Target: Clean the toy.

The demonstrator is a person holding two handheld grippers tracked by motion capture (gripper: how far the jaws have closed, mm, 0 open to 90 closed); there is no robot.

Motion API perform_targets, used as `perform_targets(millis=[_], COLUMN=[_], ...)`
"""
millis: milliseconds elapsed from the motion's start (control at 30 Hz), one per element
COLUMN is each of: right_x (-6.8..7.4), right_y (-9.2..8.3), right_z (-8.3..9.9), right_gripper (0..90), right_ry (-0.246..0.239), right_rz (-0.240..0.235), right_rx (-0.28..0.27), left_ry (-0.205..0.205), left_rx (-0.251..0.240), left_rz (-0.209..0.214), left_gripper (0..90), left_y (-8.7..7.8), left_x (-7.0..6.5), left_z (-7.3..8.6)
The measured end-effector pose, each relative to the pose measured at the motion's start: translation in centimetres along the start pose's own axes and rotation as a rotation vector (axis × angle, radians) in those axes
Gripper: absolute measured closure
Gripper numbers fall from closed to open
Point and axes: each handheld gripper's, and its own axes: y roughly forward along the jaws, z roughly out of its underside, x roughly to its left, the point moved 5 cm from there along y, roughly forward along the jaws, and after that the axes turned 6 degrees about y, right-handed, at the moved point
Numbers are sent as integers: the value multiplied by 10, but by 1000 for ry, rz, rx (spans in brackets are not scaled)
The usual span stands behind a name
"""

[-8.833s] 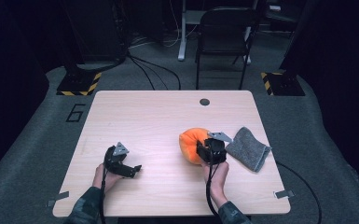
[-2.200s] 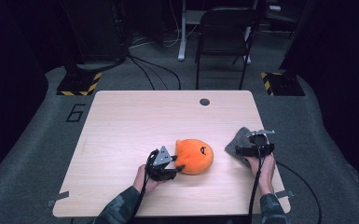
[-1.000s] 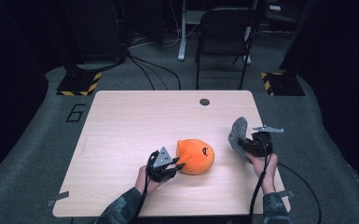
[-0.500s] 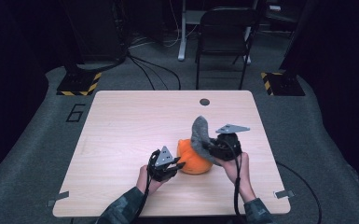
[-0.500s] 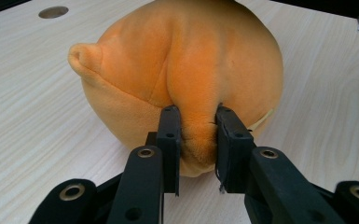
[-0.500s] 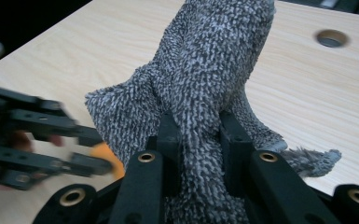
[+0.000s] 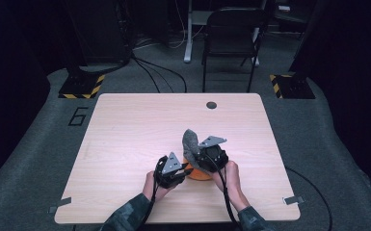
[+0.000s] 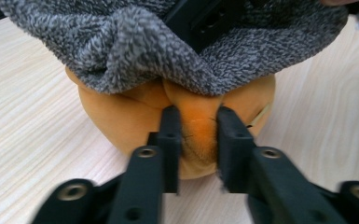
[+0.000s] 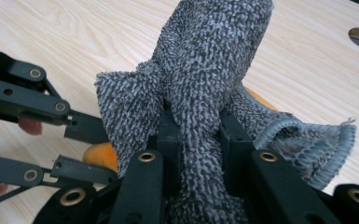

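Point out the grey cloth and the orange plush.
grey cloth [image 9: 205,70], right gripper view, on its raised fold.
orange plush [image 8: 121,119], left gripper view, on its bare side under the cloth.

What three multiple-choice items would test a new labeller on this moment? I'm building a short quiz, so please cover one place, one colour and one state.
1. Where is the grey cloth?
A. Flat on the table's far corner
B. Held up over the orange plush
C. On the chair

2. What colour is the soft thing that the left gripper pinches?
A. Orange
B. Green
C. White

3. How stands the right gripper?
A. Wide open with nothing between the jaws
B. Shut on a fold of the orange plush
C. Shut on the grey cloth

Answers:
1 B: in the left gripper view the cloth drapes above the orange plush, and the high view shows it raised over the same spot.
2 A: the fold between the left gripper's jaws is orange.
3 C: in the right gripper view the cloth is bunched between the two jaws.
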Motion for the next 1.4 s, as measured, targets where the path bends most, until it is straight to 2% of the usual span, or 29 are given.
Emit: perform_targets(millis=[33, 100, 167, 300, 367, 533, 567, 733, 767, 967, 1033, 1067, 1133, 1200, 1267, 1400], right_x=[-1, -2, -3, -3, -3, -11, -14, -28, -32, -58, -67, -72, -79, -82, -86, -93], right_y=[1, 3, 3, 3, 1, -5, -7, -14, -16, -21, -20, -18, -14, -12, -10, -6], right_z=[1, 2, 3, 3, 3, 4, 4, 8, 10, 23, 28, 30, 35, 38, 39, 46], right_gripper=[741, 742, 741, 741, 741, 742, 742, 741, 741, 739, 739, 740, 740, 740, 740, 740], right_ry=[-7, 10, 31, 3, -11, 22, 17, 27, 54, 105, 127, 124, 139, 152, 139, 167], right_rz=[-7, -20, -34, -17, -12, -20, -18, 19, 31, 73, 96, 110, 113, 118, 140, 156], right_rx=[6, 1, 6, -2, -5, -9, -8, -20, -15, -2, 13, 21, 32, 47, 57, 87], left_ry=[4, -7, -13, -20, -26, -24, -23, -22, -24, -25, -28, -23, -22, -26, -27, -22], left_rx=[4, 1, -8, -17, -18, -26, -26, -25, -27, -27, -29, -31, -29, -33, -33, -33], left_rz=[-1, 7, 15, 14, 18, 18, 19, 21, 22, 22, 21, 16, 24, 29, 34, 34], left_gripper=[647, 610, 651, 752, 765, 766, 766, 765, 766, 764, 764, 763, 762, 761, 761, 760], left_y=[0, 1, 1, 2, 1, 1, 1, 0, 1, 0, 1, 1, 1, 1, 1, 1], left_x=[0, 2, 2, 2, 1, 0, 0, -1, -1, 0, 0, 1, 1, 1, 2, 2], left_z=[0, 2, 3, 3, 3, 2, 2, 2, 2, 2, 2, 2, 1, 1, 1, 1])
